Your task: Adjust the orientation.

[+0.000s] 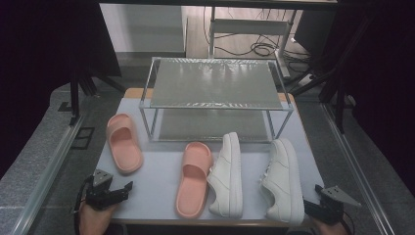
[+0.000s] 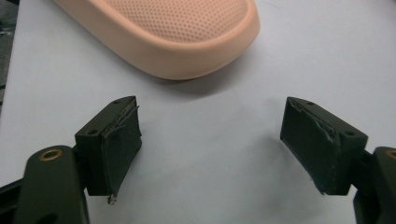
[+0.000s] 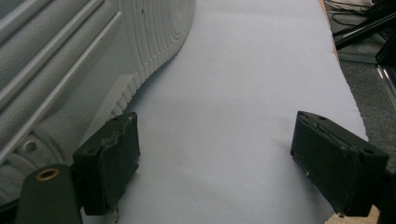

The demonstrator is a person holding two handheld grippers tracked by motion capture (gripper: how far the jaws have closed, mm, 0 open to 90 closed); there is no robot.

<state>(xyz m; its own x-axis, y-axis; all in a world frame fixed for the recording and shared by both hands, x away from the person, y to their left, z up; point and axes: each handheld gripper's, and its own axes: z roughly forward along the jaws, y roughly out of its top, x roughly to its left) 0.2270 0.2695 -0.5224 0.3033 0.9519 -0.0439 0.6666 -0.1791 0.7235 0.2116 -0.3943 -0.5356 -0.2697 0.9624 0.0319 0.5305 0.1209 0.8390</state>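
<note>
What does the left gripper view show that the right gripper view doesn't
The left gripper view has the rounded end of a pink slide sandal lying just ahead of the left tool, apart from it. The right gripper view instead has a white sneaker, its ribbed sole beside the right tool, plus the table's far edge and floor cables. Both share the pale table cover and a pair of black jaws standing wide open, holding nothing.

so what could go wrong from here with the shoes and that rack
1. The right gripper sits at the table's near right corner beside the right sneaker, whose heel is near the edge; a nudge might push it off.
2. The middle slipper and left sneaker look close or touching, so lifting one may drag the other.
3. The rack has a low lower shelf; a shoe could catch its top frame.
</note>
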